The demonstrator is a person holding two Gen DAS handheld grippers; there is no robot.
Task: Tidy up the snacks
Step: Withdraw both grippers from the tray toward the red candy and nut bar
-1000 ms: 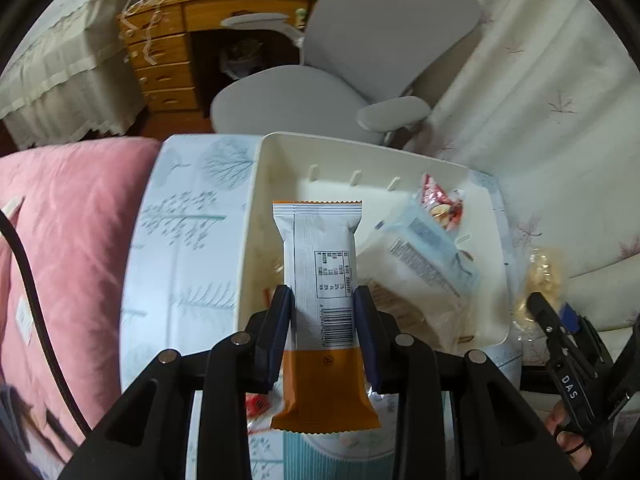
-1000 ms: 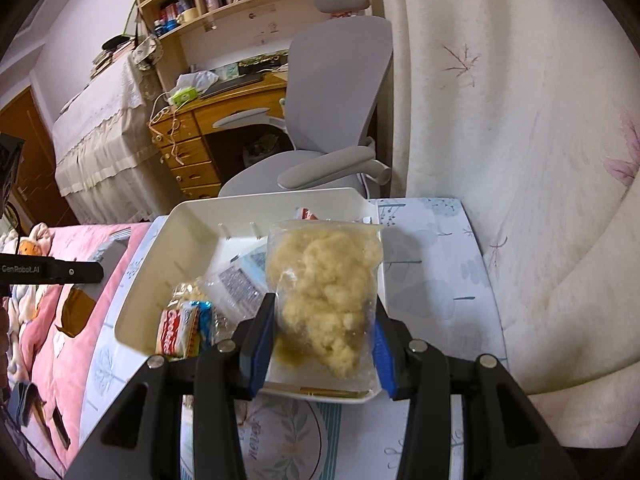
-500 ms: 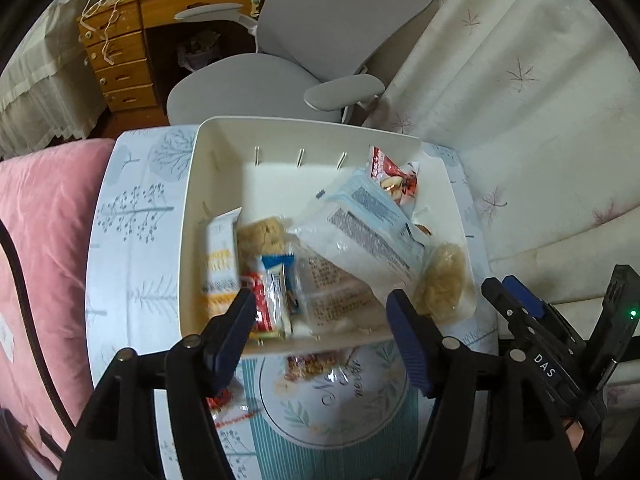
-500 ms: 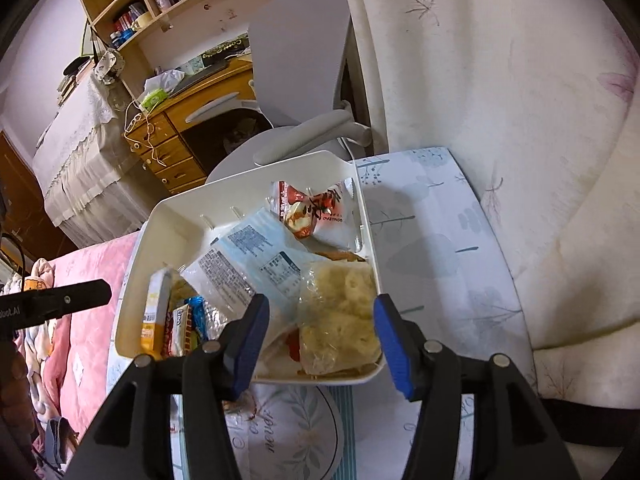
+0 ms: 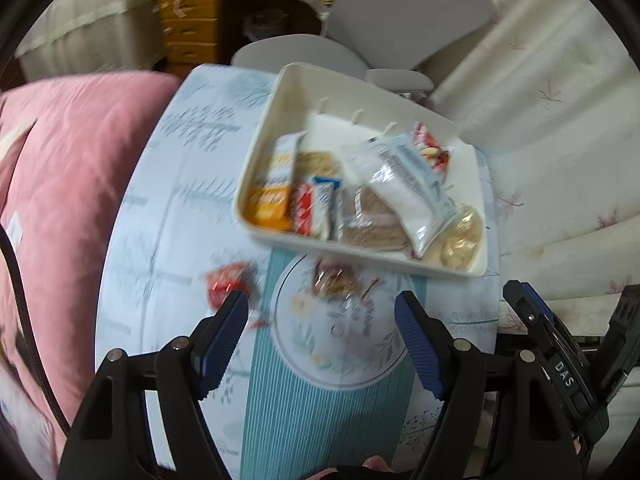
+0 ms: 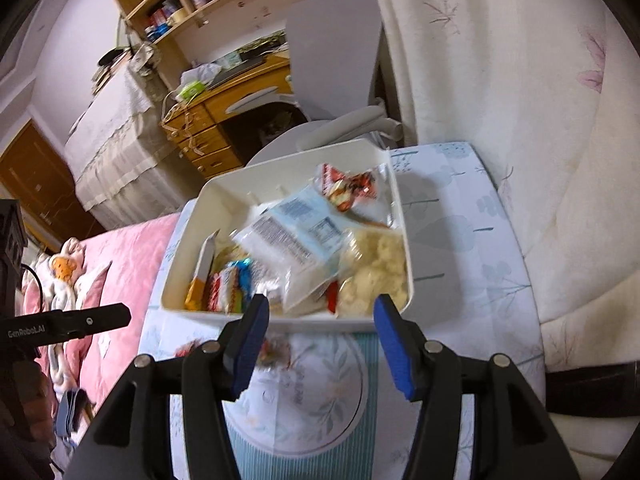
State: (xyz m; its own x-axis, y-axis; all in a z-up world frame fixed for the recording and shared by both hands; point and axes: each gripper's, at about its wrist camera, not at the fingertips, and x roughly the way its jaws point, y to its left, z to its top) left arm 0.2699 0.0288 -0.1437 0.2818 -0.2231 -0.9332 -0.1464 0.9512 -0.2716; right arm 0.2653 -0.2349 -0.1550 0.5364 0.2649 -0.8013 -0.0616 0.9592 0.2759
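One white bin (image 5: 260, 152) mid-frame, two loose snacks (image 5: 334, 278) below; floral tablecloth (image 5: 180, 184), bedroom. Left gripper (image 5: 320, 322) opening, empty; right gripper (image 6: 318, 322) open, empty.

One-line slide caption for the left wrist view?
Empty left gripper, jaws opening, above two loose snack packets before a white plastic bin of snacks.

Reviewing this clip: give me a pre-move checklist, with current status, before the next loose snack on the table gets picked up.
1. Left gripper empty: ok, jaws opening, nothing between them.
2. Right gripper empty: ok, jaws apart, nothing held.
3. Snacks left outside the tray: ok to continue, red wrapper and brown packet lie on the table.
4. White tray has room: ok, far end bare.
5. Orange bar settled inside tray: ok.
6. Which way up the brown packet lies: cannot tell, blurred.
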